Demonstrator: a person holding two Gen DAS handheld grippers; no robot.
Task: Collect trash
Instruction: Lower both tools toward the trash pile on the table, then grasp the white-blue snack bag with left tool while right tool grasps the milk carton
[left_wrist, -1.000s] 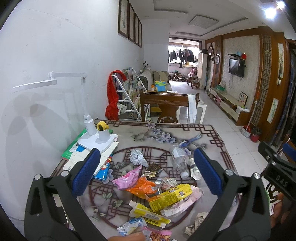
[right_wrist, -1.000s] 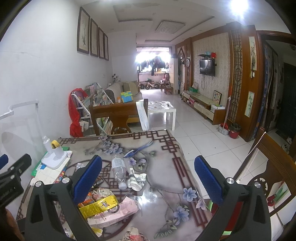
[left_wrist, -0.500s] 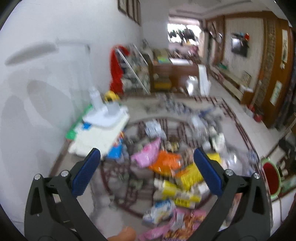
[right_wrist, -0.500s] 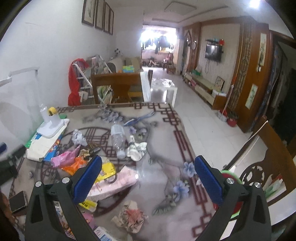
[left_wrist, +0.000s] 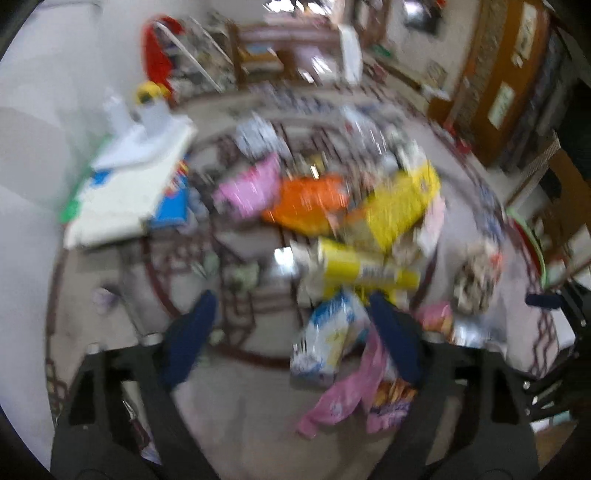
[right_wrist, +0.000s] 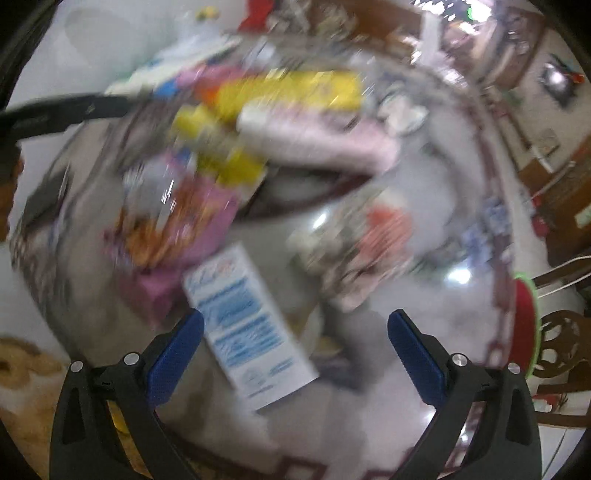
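Both views are blurred by motion. My left gripper (left_wrist: 291, 332) points down over a heap of trash on the patterned table (left_wrist: 236, 406), its jaws closing. A blue-and-white wrapper (left_wrist: 328, 339) lies between them, close to the right finger, with no pad visibly pressing it. A pink wrapper (left_wrist: 343, 398) lies just below it. My right gripper (right_wrist: 295, 350) also hangs over the table with its jaws closing. A white-and-blue packet (right_wrist: 247, 325) lies between them, nearer the left finger and not pinched. A pink snack bag (right_wrist: 177, 229) and crumpled paper (right_wrist: 362, 240) lie beyond.
More trash fills the table's middle: an orange wrapper (left_wrist: 310, 203), a yellow bag (left_wrist: 402, 203), a yellow box (left_wrist: 354, 266) and crumpled paper (left_wrist: 476, 277). Books and a lamp base (left_wrist: 125, 184) sit at the left. A green-rimmed red bin (right_wrist: 524, 314) stands beyond the right edge.
Both grippers have dropped toward the table and tipped downward, so the room has slid out of view and the trash fills the frames. Both pairs of jaws stand narrower than before.
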